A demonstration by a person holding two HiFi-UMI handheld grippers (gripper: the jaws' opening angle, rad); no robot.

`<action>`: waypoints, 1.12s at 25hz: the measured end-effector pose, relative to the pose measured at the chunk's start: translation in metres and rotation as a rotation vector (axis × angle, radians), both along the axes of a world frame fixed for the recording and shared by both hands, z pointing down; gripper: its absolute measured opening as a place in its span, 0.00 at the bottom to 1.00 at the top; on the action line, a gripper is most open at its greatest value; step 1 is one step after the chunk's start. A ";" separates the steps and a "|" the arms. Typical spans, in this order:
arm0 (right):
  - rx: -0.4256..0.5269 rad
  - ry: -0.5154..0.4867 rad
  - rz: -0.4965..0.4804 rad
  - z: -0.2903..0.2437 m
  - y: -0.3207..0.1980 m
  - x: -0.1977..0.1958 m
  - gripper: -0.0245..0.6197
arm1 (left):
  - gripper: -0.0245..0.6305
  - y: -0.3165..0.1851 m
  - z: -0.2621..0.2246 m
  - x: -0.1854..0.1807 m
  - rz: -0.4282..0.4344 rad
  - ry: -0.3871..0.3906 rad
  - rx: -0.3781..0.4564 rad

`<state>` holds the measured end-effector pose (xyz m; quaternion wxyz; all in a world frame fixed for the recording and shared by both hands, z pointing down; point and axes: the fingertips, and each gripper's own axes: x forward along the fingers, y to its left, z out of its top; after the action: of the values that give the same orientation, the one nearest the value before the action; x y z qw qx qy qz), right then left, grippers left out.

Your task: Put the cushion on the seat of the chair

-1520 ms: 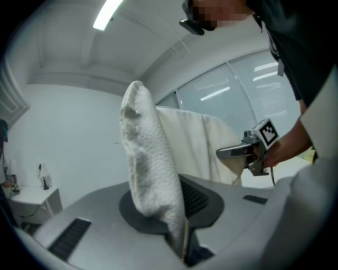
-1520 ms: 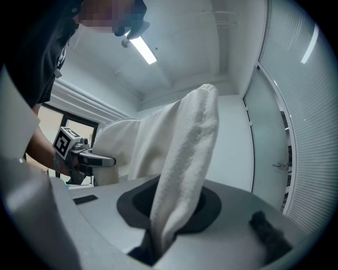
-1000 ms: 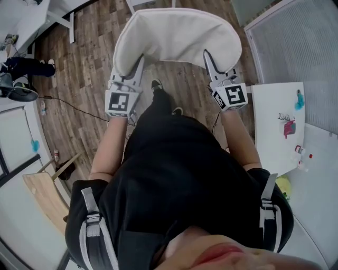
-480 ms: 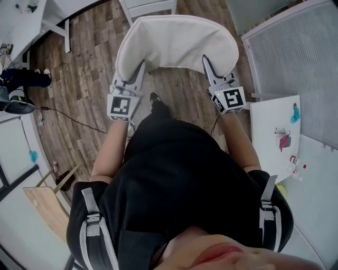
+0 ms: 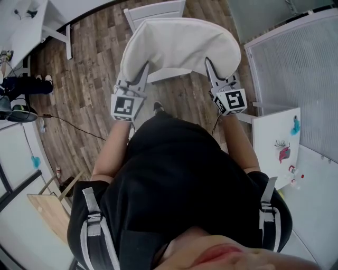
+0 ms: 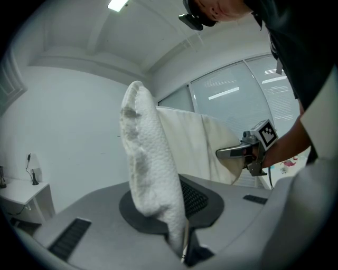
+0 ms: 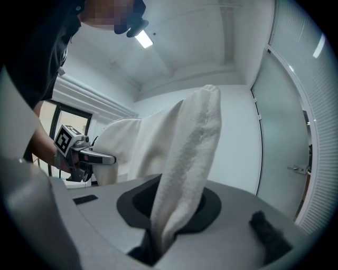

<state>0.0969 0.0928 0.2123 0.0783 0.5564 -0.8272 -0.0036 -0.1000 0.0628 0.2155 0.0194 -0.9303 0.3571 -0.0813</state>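
A white cushion point(image 5: 179, 45) hangs stretched between my two grippers above a white chair point(image 5: 157, 9), and a strip of the chair's seat point(image 5: 168, 75) shows under the cushion's near edge. My left gripper point(image 5: 141, 71) is shut on the cushion's left edge. My right gripper point(image 5: 209, 66) is shut on its right edge. In the left gripper view the textured cushion point(image 6: 150, 174) rises from between the jaws, with the right gripper point(image 6: 237, 153) beyond it. In the right gripper view the cushion point(image 7: 185, 174) is pinched the same way, and the left gripper point(image 7: 87, 156) shows across it.
A white table point(image 5: 274, 126) with small coloured items stands at the right, beside a ribbed panel point(image 5: 296, 63). A white desk point(image 5: 29, 26) and another person's shoes point(image 5: 24, 82) are at the left. A cable point(image 5: 74, 124) runs over the wood floor.
Both grippers have carried the cushion forward over the floor. The white chair has come into view beneath and beyond it.
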 end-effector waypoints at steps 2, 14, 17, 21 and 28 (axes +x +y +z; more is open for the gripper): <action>0.000 -0.002 -0.001 0.001 -0.013 -0.002 0.12 | 0.12 -0.012 0.001 -0.002 0.000 -0.001 -0.002; -0.042 -0.020 -0.066 0.029 -0.080 0.014 0.12 | 0.12 -0.069 0.022 0.012 -0.059 -0.021 -0.053; -0.060 -0.032 -0.114 0.042 -0.098 0.031 0.12 | 0.12 -0.080 0.033 0.029 -0.097 -0.038 -0.073; -0.080 -0.024 -0.191 0.054 -0.124 0.056 0.12 | 0.12 -0.091 0.043 0.053 -0.161 -0.058 -0.094; -0.179 -0.008 -0.311 0.108 -0.161 0.085 0.13 | 0.13 -0.112 0.094 0.083 -0.247 -0.129 -0.204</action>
<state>0.1818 -0.0680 0.3204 0.1228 0.4125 -0.9006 0.0600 -0.0168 -0.0488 0.3093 -0.0622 -0.8694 0.4565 -0.1783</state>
